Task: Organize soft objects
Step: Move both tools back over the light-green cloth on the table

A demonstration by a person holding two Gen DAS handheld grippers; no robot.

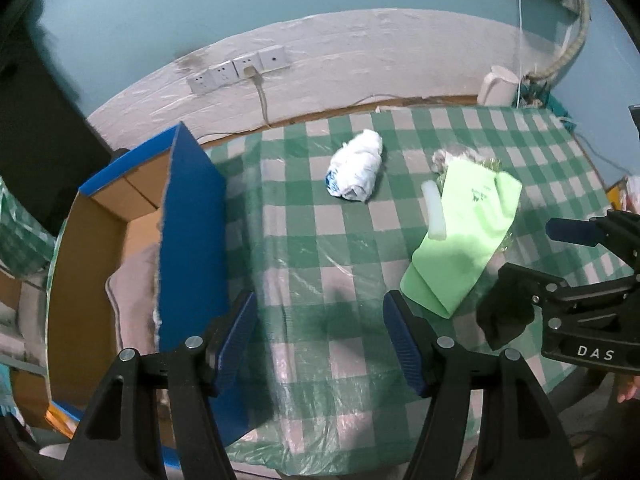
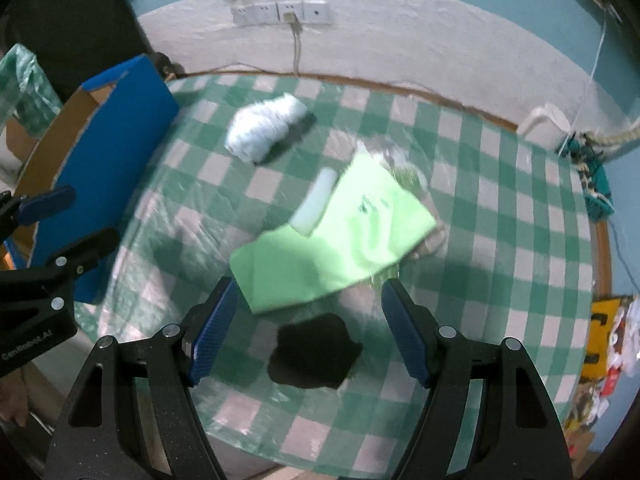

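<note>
Both tools, left tool (image 1: 320,332) and right tool (image 2: 310,320), hang spread and empty above the checkered counter (image 1: 304,240). A white bundle (image 1: 356,172), green cloth (image 2: 332,236) and black scrap (image 2: 312,356) lie unsorted beside the blue box (image 1: 192,220), which seemingly already holds something pale.

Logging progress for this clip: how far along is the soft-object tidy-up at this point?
Early or midway. Done: a pale fabric item already lies inside the blue box. In hand: nothing; the left claw and right claw are both open and empty above the table. Left: the white bundle, green cloth and black piece are on the checked tablecloth.
</note>
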